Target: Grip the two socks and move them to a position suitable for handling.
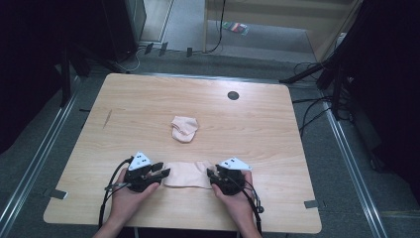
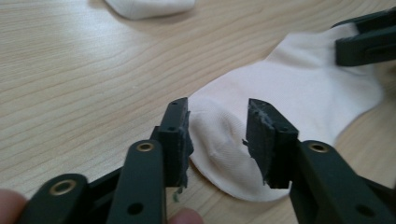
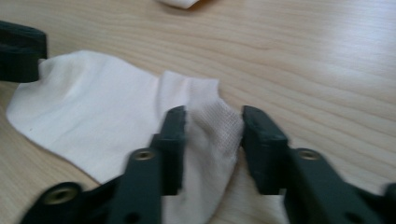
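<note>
- My left gripper [image 1: 159, 171] sits near the table's [image 1: 124, 104] front edge, left of middle. Its jaws stand apart around the rounded toe end of the flat sock [image 1: 187, 174], and the pads [image 2: 180, 140] do not yet press the cloth.
- The flat sock lies spread out between my two grippers, along the front edge, unfolded.
- My right gripper [image 1: 212, 174] is at the sock's other end, the cuff; its jaws flank a bunched bit of ribbed cloth, close to it, but I can't tell whether they pinch.
- A second sock [image 1: 184, 128], bunched up, lies near the table's middle, well apart and untouched.
- I judge the work barely begun: both ends lined up, gripping and folding left.
</note>
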A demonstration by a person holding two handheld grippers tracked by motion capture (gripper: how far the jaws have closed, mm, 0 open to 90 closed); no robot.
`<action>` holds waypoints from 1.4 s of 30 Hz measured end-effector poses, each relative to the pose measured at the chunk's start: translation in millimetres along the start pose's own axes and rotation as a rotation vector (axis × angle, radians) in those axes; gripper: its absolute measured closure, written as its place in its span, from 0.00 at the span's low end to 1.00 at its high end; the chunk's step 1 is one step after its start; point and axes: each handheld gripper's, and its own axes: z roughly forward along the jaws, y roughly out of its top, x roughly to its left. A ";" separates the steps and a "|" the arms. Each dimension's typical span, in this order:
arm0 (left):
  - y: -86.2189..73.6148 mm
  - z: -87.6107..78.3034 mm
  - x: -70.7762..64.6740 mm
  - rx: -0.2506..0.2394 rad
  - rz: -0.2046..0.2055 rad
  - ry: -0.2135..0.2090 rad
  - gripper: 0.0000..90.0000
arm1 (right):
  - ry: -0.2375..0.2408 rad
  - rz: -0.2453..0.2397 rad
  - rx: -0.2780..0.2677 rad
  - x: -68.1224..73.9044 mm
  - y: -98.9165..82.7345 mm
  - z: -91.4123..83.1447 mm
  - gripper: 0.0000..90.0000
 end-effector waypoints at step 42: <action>-9.5 -31.2 66.7 -0.160 -0.191 0.063 0.00 | 0.042 -0.109 -0.112 12.3 73.0 18.6 0.54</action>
